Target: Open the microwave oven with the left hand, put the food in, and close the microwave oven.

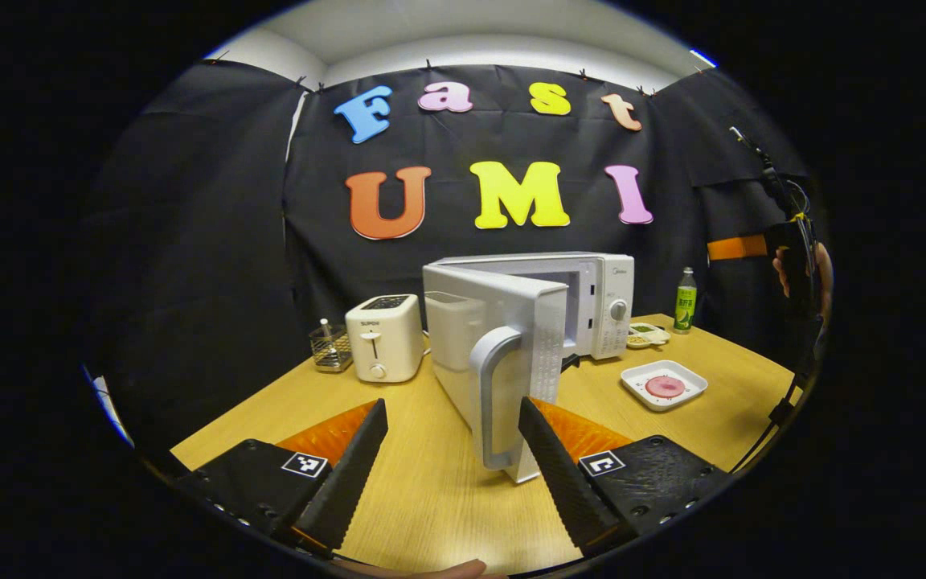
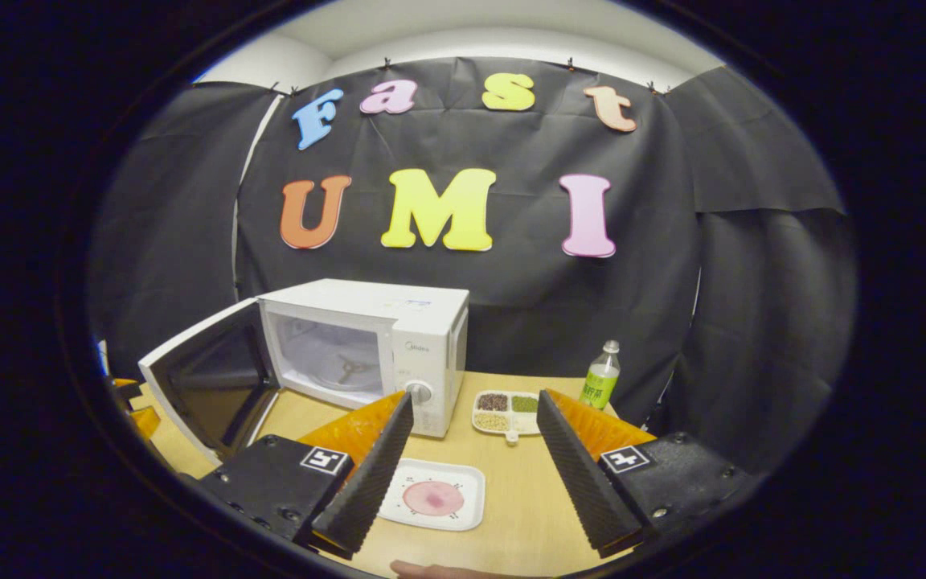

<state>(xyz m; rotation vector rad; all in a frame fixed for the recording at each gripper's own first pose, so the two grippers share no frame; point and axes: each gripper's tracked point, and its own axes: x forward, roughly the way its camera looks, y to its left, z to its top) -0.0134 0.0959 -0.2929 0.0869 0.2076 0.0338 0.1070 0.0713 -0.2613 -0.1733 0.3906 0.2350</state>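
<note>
Toaster [image 1: 384, 337], green bottle [image 2: 600, 375], divided dish [image 2: 506, 410] — perhaps beans.

The open microwave door [image 1: 495, 362] hides most of the oven cavity in the left gripper view. At 3 o'clock there, the other gripper [image 1: 792, 265] is dim and cropped. Bottle [image 2: 600, 376] label: too small to make out.

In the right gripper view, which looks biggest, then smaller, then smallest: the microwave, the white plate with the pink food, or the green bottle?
1. microwave
2. white plate, though it sits nearer the camera, which makes it look bigger
3. green bottle
</note>
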